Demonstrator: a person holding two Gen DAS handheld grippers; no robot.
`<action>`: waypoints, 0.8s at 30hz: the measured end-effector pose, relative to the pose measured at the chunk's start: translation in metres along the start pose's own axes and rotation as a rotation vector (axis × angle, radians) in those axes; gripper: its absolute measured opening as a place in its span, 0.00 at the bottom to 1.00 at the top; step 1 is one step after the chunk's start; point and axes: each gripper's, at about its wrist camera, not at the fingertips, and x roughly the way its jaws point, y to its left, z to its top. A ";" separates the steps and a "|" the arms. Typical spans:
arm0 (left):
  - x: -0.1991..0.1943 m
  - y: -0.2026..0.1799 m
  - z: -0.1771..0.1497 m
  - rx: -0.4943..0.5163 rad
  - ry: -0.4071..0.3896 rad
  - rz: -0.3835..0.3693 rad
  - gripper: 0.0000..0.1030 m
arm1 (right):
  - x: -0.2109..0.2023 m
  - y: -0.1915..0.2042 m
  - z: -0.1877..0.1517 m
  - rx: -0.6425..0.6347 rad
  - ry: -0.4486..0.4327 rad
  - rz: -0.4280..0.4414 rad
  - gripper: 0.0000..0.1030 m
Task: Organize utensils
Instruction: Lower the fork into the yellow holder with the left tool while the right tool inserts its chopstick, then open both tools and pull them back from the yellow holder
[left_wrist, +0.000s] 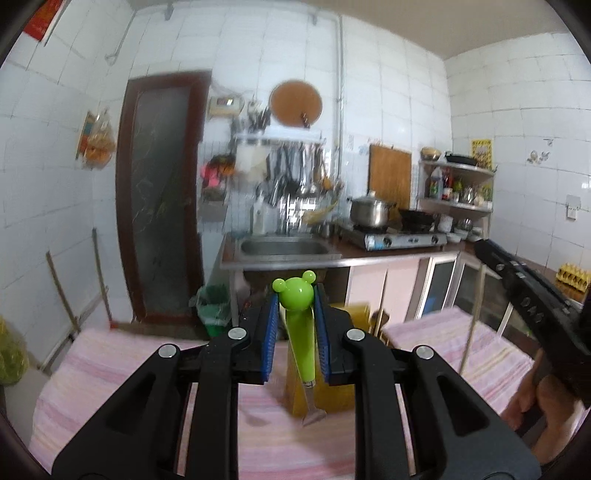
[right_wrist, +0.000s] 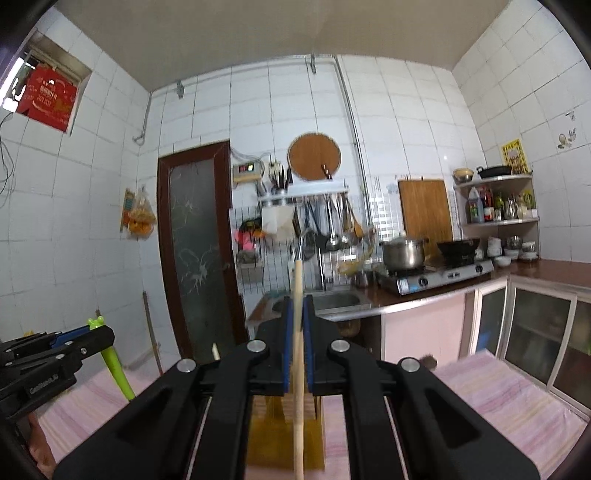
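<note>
My left gripper (left_wrist: 296, 301) is shut on a green utensil (left_wrist: 301, 332) whose handle ends in a bear-shaped head; its metal end hangs down over a yellow holder (left_wrist: 334, 397) on the pink striped cloth (left_wrist: 110, 369). In the right wrist view, that left gripper (right_wrist: 88, 328) and the green utensil (right_wrist: 116, 365) show at the left. My right gripper (right_wrist: 298, 302) is shut on a wooden chopstick (right_wrist: 297, 362), held upright above the yellow holder (right_wrist: 273, 439). From the left wrist camera, the right gripper's body (left_wrist: 532, 295) and the chopstick (left_wrist: 472, 314) appear at the right.
Beyond the cloth-covered table are a steel sink (left_wrist: 284, 247), a gas stove (left_wrist: 399, 238) with a pot (left_wrist: 369, 212) and wok, and cabinets (right_wrist: 535, 332). A rack of hanging utensils (right_wrist: 325, 221) is on the tiled wall, beside a dark door (right_wrist: 199, 251). A hand (left_wrist: 546, 402) shows lower right.
</note>
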 end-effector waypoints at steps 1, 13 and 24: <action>0.004 -0.003 0.007 0.006 -0.017 -0.002 0.17 | 0.005 0.001 0.004 0.000 -0.012 -0.001 0.06; 0.097 -0.015 0.030 0.021 -0.045 -0.022 0.17 | 0.093 -0.006 0.014 0.056 -0.127 0.020 0.06; 0.152 0.001 -0.026 -0.036 0.109 -0.015 0.18 | 0.142 -0.015 -0.046 0.003 0.038 0.006 0.06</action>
